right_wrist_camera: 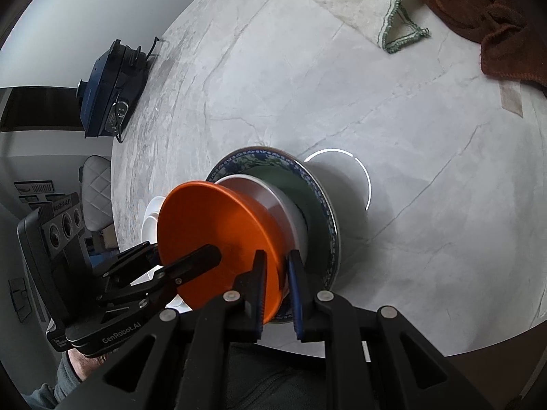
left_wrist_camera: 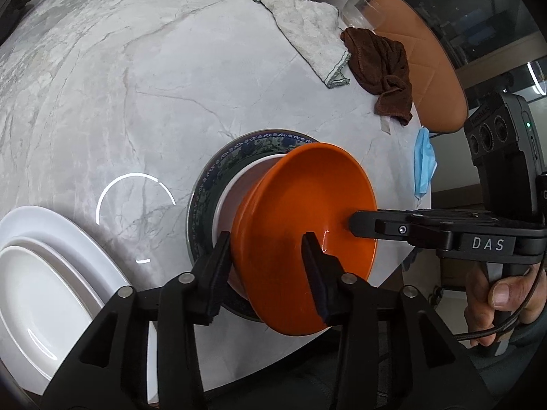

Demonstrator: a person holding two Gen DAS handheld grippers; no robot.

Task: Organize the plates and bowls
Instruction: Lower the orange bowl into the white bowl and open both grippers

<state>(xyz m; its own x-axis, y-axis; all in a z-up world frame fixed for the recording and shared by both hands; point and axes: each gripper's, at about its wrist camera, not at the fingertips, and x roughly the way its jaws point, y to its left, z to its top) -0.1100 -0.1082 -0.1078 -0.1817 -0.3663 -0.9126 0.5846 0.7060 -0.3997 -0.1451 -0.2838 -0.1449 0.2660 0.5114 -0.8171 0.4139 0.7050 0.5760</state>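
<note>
An orange bowl [left_wrist_camera: 307,212] sits in a white bowl [left_wrist_camera: 232,191] on a blue-patterned plate [left_wrist_camera: 253,140] near the table's front edge. My left gripper [left_wrist_camera: 266,266] straddles the orange bowl's rim, jaws wide, one finger inside and one outside. My right gripper [right_wrist_camera: 276,283] is closed on the opposite rim of the orange bowl [right_wrist_camera: 212,225]; one of its fingers [left_wrist_camera: 362,222] shows inside the bowl in the left wrist view. The left gripper's fingers [right_wrist_camera: 195,259] show in the right wrist view. Stacked white oval plates [left_wrist_camera: 44,273] lie at the left.
A white towel [left_wrist_camera: 301,24] and a brown cloth [left_wrist_camera: 379,65] lie at the table's far right. A blue face mask [left_wrist_camera: 424,160] hangs at the edge by an orange chair [left_wrist_camera: 427,58]. A dark blue device [right_wrist_camera: 106,92] sits at the far side.
</note>
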